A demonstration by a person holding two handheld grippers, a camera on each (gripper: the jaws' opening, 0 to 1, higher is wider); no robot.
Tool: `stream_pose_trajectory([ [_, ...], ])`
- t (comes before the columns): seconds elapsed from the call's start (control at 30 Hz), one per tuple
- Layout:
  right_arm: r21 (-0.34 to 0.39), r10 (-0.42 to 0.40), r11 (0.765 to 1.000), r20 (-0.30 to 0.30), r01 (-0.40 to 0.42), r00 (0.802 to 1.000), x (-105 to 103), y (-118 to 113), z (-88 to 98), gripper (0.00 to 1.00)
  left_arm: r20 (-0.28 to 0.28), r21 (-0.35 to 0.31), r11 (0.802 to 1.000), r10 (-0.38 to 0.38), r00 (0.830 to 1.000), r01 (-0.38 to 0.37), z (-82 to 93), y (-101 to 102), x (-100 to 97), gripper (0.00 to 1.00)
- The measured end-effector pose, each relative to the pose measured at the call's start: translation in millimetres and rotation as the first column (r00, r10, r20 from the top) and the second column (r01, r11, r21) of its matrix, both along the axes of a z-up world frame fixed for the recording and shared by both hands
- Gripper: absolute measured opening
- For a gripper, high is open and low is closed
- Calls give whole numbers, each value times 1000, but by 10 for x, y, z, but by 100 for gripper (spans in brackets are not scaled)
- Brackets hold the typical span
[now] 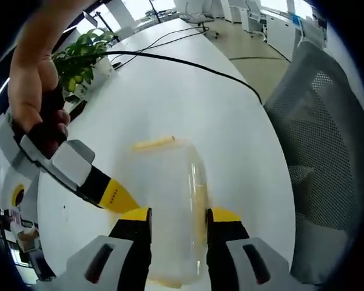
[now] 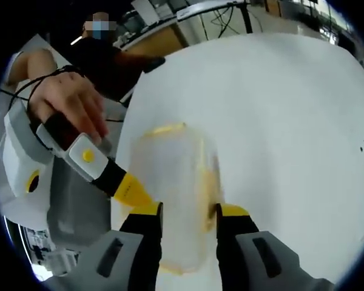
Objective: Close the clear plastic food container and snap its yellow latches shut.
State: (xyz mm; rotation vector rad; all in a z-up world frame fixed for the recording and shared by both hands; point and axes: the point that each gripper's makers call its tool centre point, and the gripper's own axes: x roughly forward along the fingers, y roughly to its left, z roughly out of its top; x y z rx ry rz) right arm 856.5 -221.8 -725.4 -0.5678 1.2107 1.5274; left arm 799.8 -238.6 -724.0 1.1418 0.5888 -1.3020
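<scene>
Currently the clear plastic food container, long axis running near to far on the white bench, is straddled by the left claw and right claw, both spread apart.

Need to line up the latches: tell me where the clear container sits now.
The clear container lies on the white table, between the jaws of the left hand-held gripper in the left gripper view; the other hand-held gripper's yellow tip reaches its left side.

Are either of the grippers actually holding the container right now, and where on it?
It cannot be told. Each gripper, left and right, has its jaws either side of the clear container, but contact isn't visible.
</scene>
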Motion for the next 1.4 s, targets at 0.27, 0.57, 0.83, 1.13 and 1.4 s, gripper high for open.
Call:
stream_pose_trajectory([
  [0.27, -6, -1, 1000, -16, 1, 1000, 0, -4, -3, 30, 5, 8, 1000, -4, 1000, 4, 0, -2, 11, 28],
  [0.57, -40, -47, 998, -29, 46, 998, -6, -70, -50, 26, 7, 16, 1000, -11, 1000, 11, -24, -9, -1, 26],
  [0.83, -42, -10, 999, -37, 8, 999, -125, -40, -124, 26, 16, 8, 1000, 11, 1000, -11, -16, -8, 42, 26],
  [1.13, -34, -12, 999, -39, 11, 999, -100, 22, -114, 26, 16, -6, 1000, 18, 1000, -18, -15, 3, 60, 26],
  [1.4, -30, -23, 999, -40, 22, 999, -72, 61, -95, 26, 43, -33, 999, 26, 999, -24, -27, 6, 53, 25],
])
